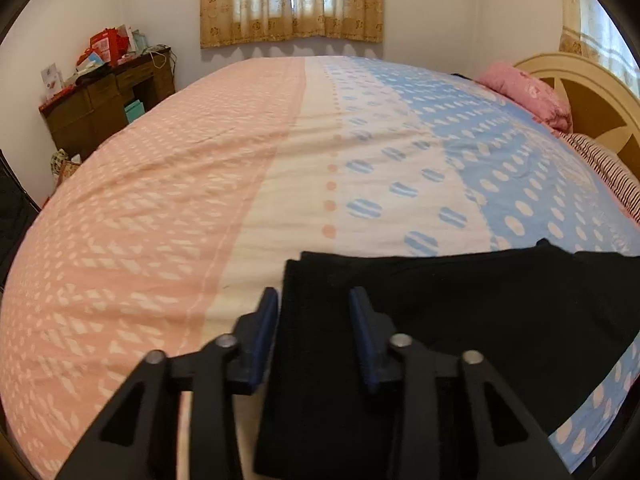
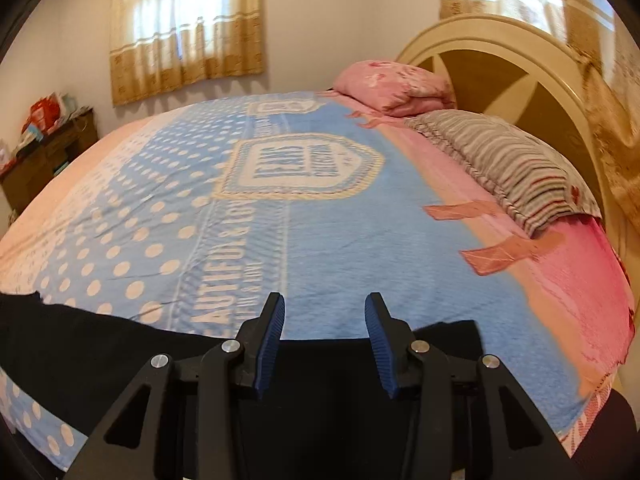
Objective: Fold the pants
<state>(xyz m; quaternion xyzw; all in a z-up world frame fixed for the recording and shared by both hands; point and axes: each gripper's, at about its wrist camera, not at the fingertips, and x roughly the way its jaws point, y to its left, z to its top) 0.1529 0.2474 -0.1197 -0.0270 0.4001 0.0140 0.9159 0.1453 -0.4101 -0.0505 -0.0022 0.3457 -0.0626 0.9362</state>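
Black pants (image 1: pixel 460 320) lie flat near the front edge of the bed, on a pink, white and blue sheet (image 1: pixel 200 200). In the left wrist view my left gripper (image 1: pixel 313 296) hovers over the pants' left end. Its blue pads stand apart and the dark cloth shows in the gap below them, with no pad pressing on it. In the right wrist view the pants (image 2: pixel 100 344) run as a dark band across the bottom. My right gripper (image 2: pixel 326 302) stands open over their far edge, with only blue sheet (image 2: pixel 340 220) showing between its tips.
A folded pink quilt (image 2: pixel 392 84) and a striped pillow (image 2: pixel 512 168) lie by the cream headboard (image 2: pixel 500 60) on the right. A cluttered wooden desk (image 1: pixel 108 100) stands in the far left corner. Curtained windows (image 1: pixel 292 0) are behind the bed.
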